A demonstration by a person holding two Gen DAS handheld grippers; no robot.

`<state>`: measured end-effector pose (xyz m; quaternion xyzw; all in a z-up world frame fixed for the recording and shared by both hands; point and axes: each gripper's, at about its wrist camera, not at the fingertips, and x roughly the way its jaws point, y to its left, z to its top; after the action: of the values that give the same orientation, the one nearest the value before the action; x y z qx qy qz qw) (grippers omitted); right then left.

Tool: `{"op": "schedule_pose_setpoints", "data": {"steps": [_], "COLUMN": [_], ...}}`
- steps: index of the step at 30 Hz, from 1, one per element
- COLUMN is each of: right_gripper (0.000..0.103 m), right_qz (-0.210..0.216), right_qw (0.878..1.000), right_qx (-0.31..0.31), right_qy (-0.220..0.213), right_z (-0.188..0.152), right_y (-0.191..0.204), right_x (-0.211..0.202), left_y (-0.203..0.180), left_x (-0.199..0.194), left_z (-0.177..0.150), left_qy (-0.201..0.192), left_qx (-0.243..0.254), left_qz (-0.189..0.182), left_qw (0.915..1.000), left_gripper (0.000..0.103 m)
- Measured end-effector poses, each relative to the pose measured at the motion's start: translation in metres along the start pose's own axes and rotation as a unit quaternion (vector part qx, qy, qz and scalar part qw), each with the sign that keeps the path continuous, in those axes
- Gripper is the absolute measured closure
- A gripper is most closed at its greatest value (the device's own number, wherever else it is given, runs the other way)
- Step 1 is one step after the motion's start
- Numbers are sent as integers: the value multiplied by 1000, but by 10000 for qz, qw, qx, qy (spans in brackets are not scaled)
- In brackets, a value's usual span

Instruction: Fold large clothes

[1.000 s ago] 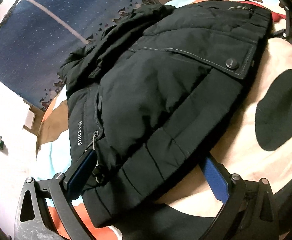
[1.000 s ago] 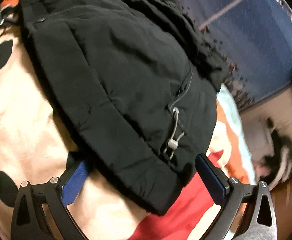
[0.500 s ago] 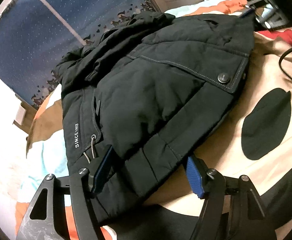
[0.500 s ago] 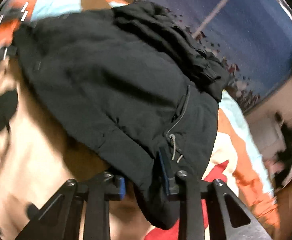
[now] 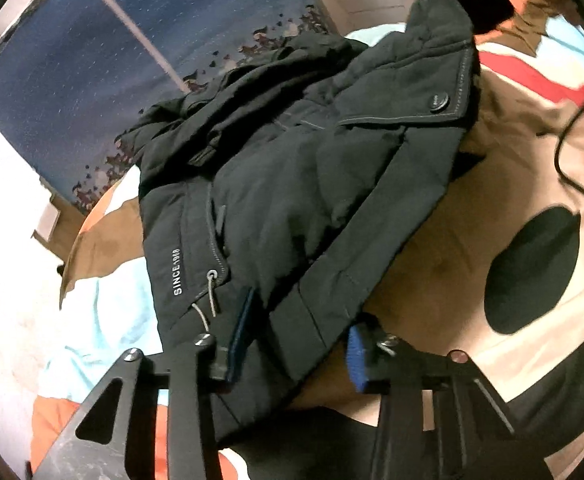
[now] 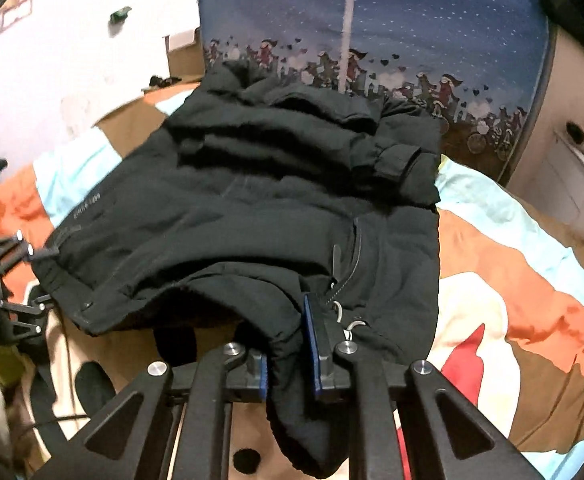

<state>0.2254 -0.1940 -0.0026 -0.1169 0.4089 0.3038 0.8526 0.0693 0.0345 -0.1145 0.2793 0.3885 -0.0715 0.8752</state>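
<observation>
A black padded jacket (image 5: pixel 312 184) lies spread on the bed, marked "SINCE 1960" near its hem. In the left wrist view my left gripper (image 5: pixel 298 344) has the hem's near corner between its blue pads; its jaws are closing and the pads press into the fabric. In the right wrist view my right gripper (image 6: pixel 287 360) is pinched on the other hem corner of the jacket (image 6: pixel 275 208), its jaws still closing, and the bunched cloth hangs from it, raised off the bed. The left gripper (image 6: pixel 45 276) shows at the far left, at the jacket's edge.
The bed cover (image 5: pixel 444 264) is cream, orange and light blue with black spots. A blue starry headboard panel (image 6: pixel 412 20) stands behind the jacket. A black cable (image 5: pixel 564 140) lies on the cover at the right. A white cabinet (image 6: pixel 572 188) stands beside the bed.
Both grippers went from wide open to closed on the jacket's hem. The right one rose and rolled, lifting its corner. The left one rose a little.
</observation>
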Motion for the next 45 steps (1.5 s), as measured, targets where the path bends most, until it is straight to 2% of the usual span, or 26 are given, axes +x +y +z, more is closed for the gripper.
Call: {"op": "schedule_pose_setpoints", "data": {"steps": [5,10,12,15,22,28,33,40,42,45], "right_gripper": [89,92,93,94,94,95,95,95,95,95], "right_qz": [-14,10,4,-8,92,40,-135,-417,-649,-1191], "right_qw": [9999,9989,9975,9954,9951,9984,9978,9956,9942,9862], "right_qx": [81,331,479,638,665,193,-19,-201,-357,-905], "right_qy": [-81,-321,-511,-715,-725,-525,-644,-814,-777,-709], "right_z": [0,-4,-6,-11,-32,-40,-10,51,76,104], "right_y": [-3,-9,-11,-13,-6,10,3,-18,-27,-37], "right_x": [-4,-16,-29,-46,-73,-98,-95,-74,-63,-35], "left_y": [13,37,52,66,64,59,81,139,148,157], "left_x": [-8,-27,-39,-57,-96,-121,-116,-76,-62,-34], "left_z": [10,29,38,47,48,49,85,153,169,194], "left_qy": [-6,-186,-334,-611,-796,-772,-786,-643,-621,-743], "left_qx": [-392,-1061,-1450,-1755,-1745,-1732,-1621,-1693,-1661,-1617], "left_qz": [-44,-122,-150,-147,-160,-347,-464,-371,-232,82], "left_qw": [9992,9941,9888,9825,9813,9812,9825,9828,9839,9840], "left_gripper": [88,94,95,96,96,97,97,97,97,97]}}
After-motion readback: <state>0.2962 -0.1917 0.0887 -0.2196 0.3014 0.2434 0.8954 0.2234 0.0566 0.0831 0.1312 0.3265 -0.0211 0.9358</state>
